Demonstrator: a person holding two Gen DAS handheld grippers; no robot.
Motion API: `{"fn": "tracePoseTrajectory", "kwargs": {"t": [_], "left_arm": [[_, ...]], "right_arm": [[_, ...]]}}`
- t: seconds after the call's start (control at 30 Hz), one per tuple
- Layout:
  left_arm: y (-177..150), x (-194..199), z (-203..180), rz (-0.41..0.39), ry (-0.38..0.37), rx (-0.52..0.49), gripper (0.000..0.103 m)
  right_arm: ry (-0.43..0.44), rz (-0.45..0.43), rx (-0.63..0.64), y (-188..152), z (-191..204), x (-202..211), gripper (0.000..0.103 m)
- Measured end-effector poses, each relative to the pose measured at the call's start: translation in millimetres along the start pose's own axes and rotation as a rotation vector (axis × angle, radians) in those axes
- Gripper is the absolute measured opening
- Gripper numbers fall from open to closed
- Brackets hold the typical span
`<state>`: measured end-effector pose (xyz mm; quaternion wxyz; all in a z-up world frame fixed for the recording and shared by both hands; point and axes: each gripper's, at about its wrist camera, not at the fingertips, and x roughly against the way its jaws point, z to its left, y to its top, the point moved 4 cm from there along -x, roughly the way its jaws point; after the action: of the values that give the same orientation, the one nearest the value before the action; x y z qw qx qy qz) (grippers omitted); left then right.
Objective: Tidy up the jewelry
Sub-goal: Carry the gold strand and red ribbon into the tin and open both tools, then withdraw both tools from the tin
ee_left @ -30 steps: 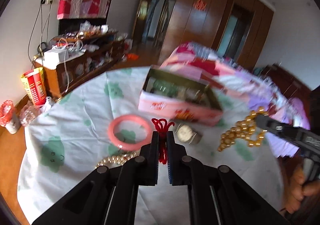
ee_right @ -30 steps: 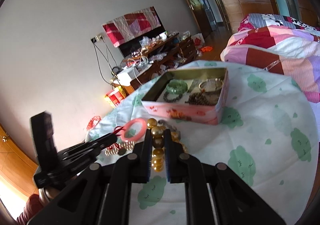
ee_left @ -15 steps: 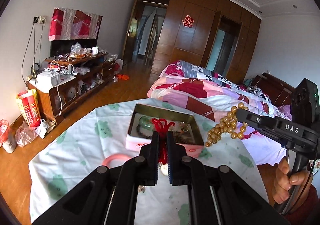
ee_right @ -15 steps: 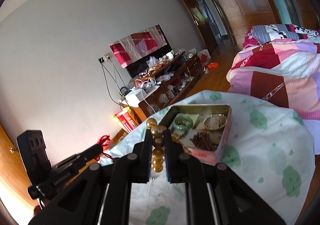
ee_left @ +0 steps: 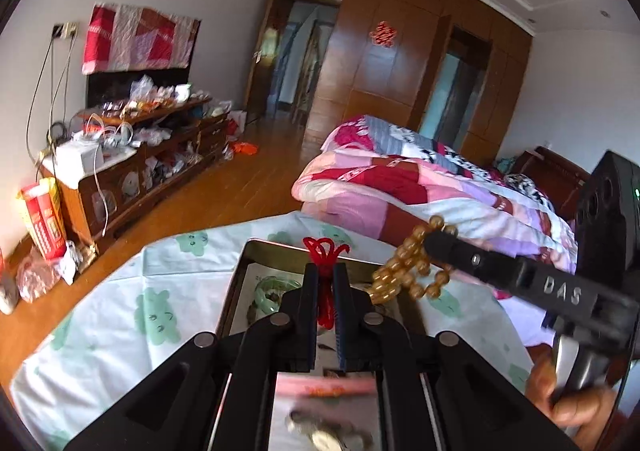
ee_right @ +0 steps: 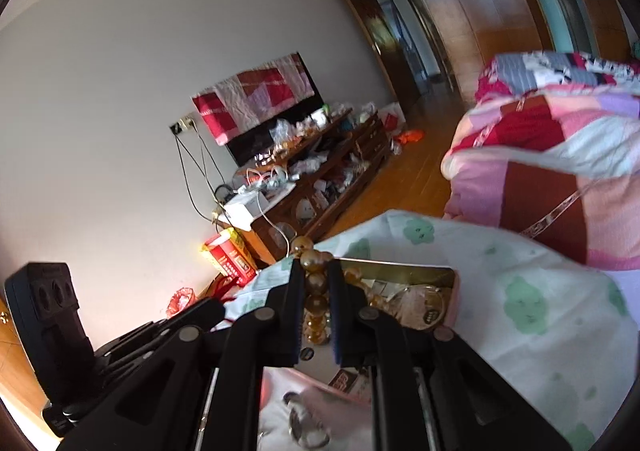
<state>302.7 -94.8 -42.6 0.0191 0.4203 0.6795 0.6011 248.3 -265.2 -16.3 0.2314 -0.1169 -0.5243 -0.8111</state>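
Above the open tin, the left gripper clenches a red cord lengthwise along its fingers, while the right gripper grips golden beads dangling downward.

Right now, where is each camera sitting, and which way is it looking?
Left wrist: on the left gripper, looking along its fingers at the open metal jewelry tin; the red knotted cord is pinched; a hand holds the right gripper.
Right wrist: on the right gripper, pinching golden bead bracelets.
Both show the tin, green-patterned tablecloth and patchwork quilt.
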Motion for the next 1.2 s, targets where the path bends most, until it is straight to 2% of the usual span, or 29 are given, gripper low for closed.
{"fn": "tracePoseTrajectory", "kwargs": {"t": [0.23, 0.4, 0.43, 0.47, 0.5, 0.53, 0.57, 0.6, 0.67, 0.73, 0.87, 1.0, 1.07, 1.2], "left_arm": [[-16.5, -45.6, 15.5, 0.084, 0.071, 0.032, 0.006], [-25.5, -59.4, 13.9, 0.133, 0.144, -0.042, 0.007], [-26.2, -62.0, 13.2, 0.147, 0.138, -0.05, 0.012], [-27.4, -64.8, 11.3, 0.168, 0.13, -0.058, 0.023], [-28.1, -64.5, 10.1, 0.185, 0.136, -0.065, 0.045], [-28.1, -64.1, 9.7, 0.192, 0.147, -0.071, 0.058], [-27.4, -59.2, 8.9, 0.186, 0.176, -0.091, 0.075], [-26.6, -51.8, 7.1, 0.163, 0.195, -0.113, 0.077], [-26.0, -40.8, 5.3, 0.14, 0.207, -0.144, 0.077], [-28.9, -27.9, 4.3, 0.144, 0.211, -0.161, 0.077], [-44.3, 2.6, 8.1, 0.143, 0.216, -0.132, 0.078], [-68.6, 34.3, 6.7, 0.134, 0.195, -0.08, 0.078], [-81.1, 51.8, 6.1, 0.115, 0.218, -0.069, 0.077], [-96.1, 71.3, 14.2, 0.097, 0.258, 0.014, 0.077]], "right_arm": [[-0.014, 0.135, -0.064, -21.2, -26.8, -60.3, 0.013], [-0.065, 0.198, -0.062, -34.1, -40.2, -72.5, 0.017], [-0.07, 0.204, -0.063, -34.6, -41.0, -72.0, 0.025], [-0.069, 0.215, -0.064, -35.3, -42.0, -70.7, 0.033], [-0.065, 0.22, -0.066, -35.4, -42.3, -68.5, 0.053], [-0.066, 0.211, -0.067, -34.3, -42.3, -64.4, 0.073], [-0.074, 0.185, -0.067, -32.5, -42.2, -57.6, 0.077], [-0.087, 0.143, -0.064, -30.1, -41.6, -46.8, 0.077], [-0.135, 0.082, -0.055, -27.4, -39.4, -24.9, 0.077], [-0.221, 0.017, -0.051, -31.0, -39.1, 2.8, 0.077], [-0.325, -0.045, -0.076, -57.2, -35.1, 42.6, 0.077], [-0.38, -0.044, -0.067, -81.9, -24.0, 58.3, 0.077], [-0.429, -0.036, -0.012, -93.2, -15.4, 61.5, 0.077], [-0.428, -0.01, 0.036, -105.7, -9.2, 60.6, 0.077]]}}
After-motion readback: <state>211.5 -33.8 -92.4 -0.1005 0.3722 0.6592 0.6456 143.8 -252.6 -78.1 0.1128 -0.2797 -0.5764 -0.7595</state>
